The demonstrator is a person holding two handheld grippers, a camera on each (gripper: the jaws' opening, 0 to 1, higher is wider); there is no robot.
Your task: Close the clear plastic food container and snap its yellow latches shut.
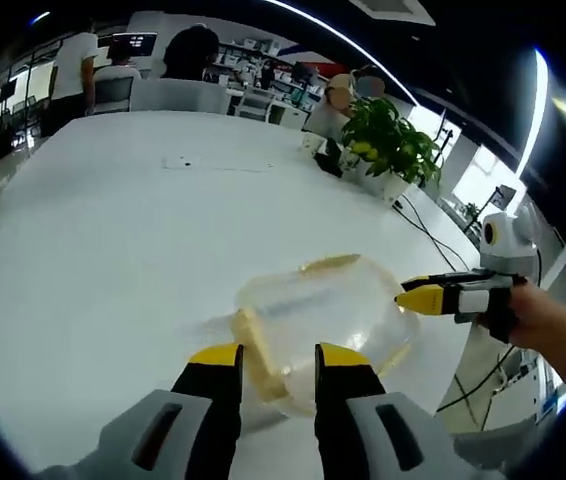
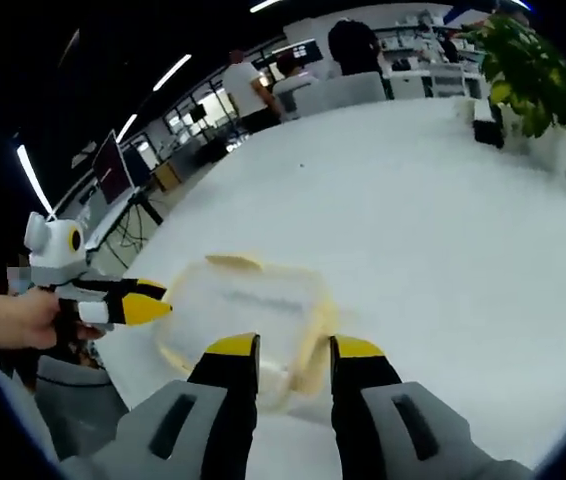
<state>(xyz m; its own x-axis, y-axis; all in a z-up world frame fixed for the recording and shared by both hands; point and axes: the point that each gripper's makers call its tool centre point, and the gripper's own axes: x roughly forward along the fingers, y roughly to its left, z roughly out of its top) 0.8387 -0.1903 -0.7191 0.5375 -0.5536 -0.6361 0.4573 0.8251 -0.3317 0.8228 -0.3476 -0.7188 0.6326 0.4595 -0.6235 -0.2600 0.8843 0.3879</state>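
Observation:
The clear plastic food container lies on the white table, with its lid seemingly on top. One yellow latch lies on its near side and another on its far side. My left gripper is open, its jaws either side of the near latch without pinching it. The right gripper reaches the container's right end. In the right gripper view the container sits just past my open right gripper, a yellow latch lies between its jaws, and the left gripper points at the container's left end.
A potted green plant stands at the table's far right edge, with a cable running near it. People and chairs are beyond the far edge. The container lies close to the table's near edge. A hand holds the left gripper.

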